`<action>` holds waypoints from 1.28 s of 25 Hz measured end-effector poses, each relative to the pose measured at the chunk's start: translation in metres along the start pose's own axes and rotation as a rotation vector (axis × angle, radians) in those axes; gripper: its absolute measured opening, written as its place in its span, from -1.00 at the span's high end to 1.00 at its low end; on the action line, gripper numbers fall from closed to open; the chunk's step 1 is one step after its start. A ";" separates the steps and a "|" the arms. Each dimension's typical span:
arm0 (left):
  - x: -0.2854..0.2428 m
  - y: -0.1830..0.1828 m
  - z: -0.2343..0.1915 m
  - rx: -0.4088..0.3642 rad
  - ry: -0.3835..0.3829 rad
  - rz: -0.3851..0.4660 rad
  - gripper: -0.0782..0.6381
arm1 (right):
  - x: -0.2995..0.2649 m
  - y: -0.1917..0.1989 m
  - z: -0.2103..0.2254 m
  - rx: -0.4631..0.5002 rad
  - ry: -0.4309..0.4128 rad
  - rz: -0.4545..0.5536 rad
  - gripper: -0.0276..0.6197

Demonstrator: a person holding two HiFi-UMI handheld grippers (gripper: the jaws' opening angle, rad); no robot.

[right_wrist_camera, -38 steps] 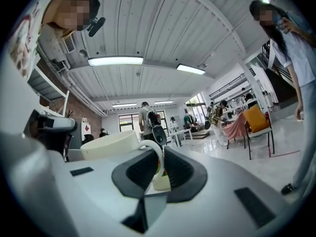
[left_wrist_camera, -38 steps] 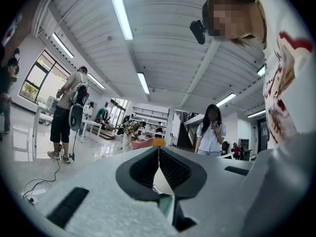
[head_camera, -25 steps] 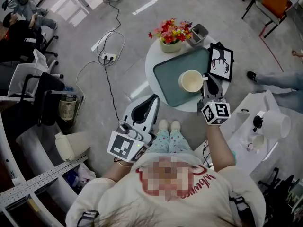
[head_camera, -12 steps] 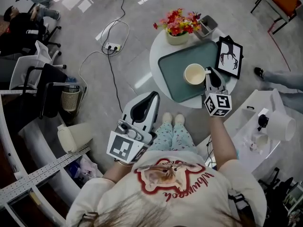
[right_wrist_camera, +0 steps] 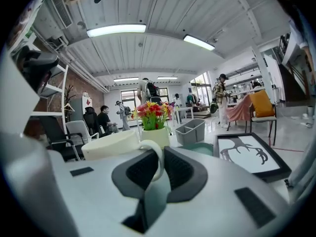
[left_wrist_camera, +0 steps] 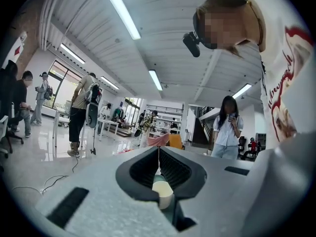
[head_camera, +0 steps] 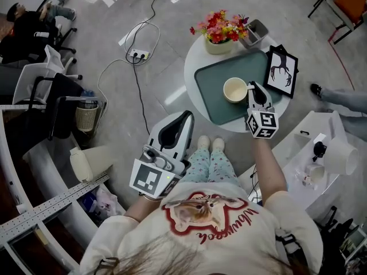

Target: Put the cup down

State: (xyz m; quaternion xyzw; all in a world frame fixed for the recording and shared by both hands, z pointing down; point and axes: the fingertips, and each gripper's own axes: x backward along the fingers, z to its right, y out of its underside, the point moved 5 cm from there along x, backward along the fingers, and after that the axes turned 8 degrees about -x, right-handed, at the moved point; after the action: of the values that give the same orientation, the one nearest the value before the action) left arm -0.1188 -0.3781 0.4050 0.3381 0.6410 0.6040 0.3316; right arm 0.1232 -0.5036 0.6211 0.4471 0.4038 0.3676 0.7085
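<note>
Cream in colour, the cup (right_wrist_camera: 111, 143) is gripped by its handle (right_wrist_camera: 157, 158) between the dark pads of the right gripper (right_wrist_camera: 164, 152). The jaws are drawn narrow about the loop, and the cup's body lies to the left of them.

In the head view the right gripper (head_camera: 252, 89) is held over the right part of the teal tray (head_camera: 212, 90), and the cup (head_camera: 235, 89) is seen upright, mouth up, over the tray's middle. Whether its base touches the tray cannot be told.

The tray is set on a round white table (head_camera: 192, 62). A pot of red and yellow flowers (head_camera: 221, 27) and a grey basket (head_camera: 256, 33) are placed at the table's far edge. A black-framed picture (head_camera: 282, 71) lies just beside the tray on the right.

The jaws of the left gripper (left_wrist_camera: 158, 154) are brought together at their tips, closed on themselves. That left gripper (head_camera: 184, 118) is held low above the person's lap, well apart from the table.
</note>
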 end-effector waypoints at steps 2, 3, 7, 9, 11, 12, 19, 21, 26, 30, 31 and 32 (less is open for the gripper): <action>0.001 -0.002 0.000 -0.002 -0.005 0.017 0.73 | -0.001 0.003 0.000 0.009 0.000 -0.013 0.76; 0.001 0.000 0.000 -0.003 -0.006 0.006 0.73 | -0.002 0.005 0.001 0.014 0.000 -0.020 0.76; 0.005 0.008 -0.001 -0.001 -0.021 -0.048 0.73 | -0.004 0.012 0.005 0.025 0.017 -0.036 0.76; 0.004 0.004 -0.001 0.001 -0.022 -0.033 0.73 | -0.005 0.012 0.006 0.030 0.022 -0.041 0.76; 0.003 0.001 -0.001 0.004 -0.019 -0.017 0.73 | -0.006 0.013 0.005 0.044 0.022 -0.052 0.76; 0.003 0.000 -0.001 0.005 -0.019 -0.014 0.73 | -0.006 0.013 0.005 0.051 0.025 -0.058 0.76; 0.004 -0.003 -0.002 0.000 -0.016 -0.008 0.73 | -0.007 0.018 0.002 0.117 0.034 -0.105 0.76; 0.005 -0.003 -0.003 0.007 -0.020 -0.008 0.73 | -0.009 0.019 0.002 0.134 0.034 -0.120 0.76; 0.006 -0.005 -0.003 0.018 -0.018 -0.005 0.73 | -0.011 0.022 0.001 0.153 0.044 -0.155 0.76; 0.005 -0.009 -0.002 0.010 -0.012 0.000 0.73 | -0.012 0.023 0.002 0.161 0.043 -0.175 0.76; 0.005 -0.010 -0.002 0.009 -0.011 0.005 0.73 | -0.012 0.023 0.001 0.161 0.041 -0.179 0.76; 0.006 -0.012 -0.002 0.008 -0.009 0.014 0.73 | -0.012 0.023 0.001 0.159 0.038 -0.184 0.76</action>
State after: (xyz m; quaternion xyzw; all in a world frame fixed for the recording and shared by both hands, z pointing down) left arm -0.1240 -0.3751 0.3931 0.3468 0.6395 0.6022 0.3290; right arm 0.1155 -0.5071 0.6455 0.4556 0.4843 0.2762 0.6939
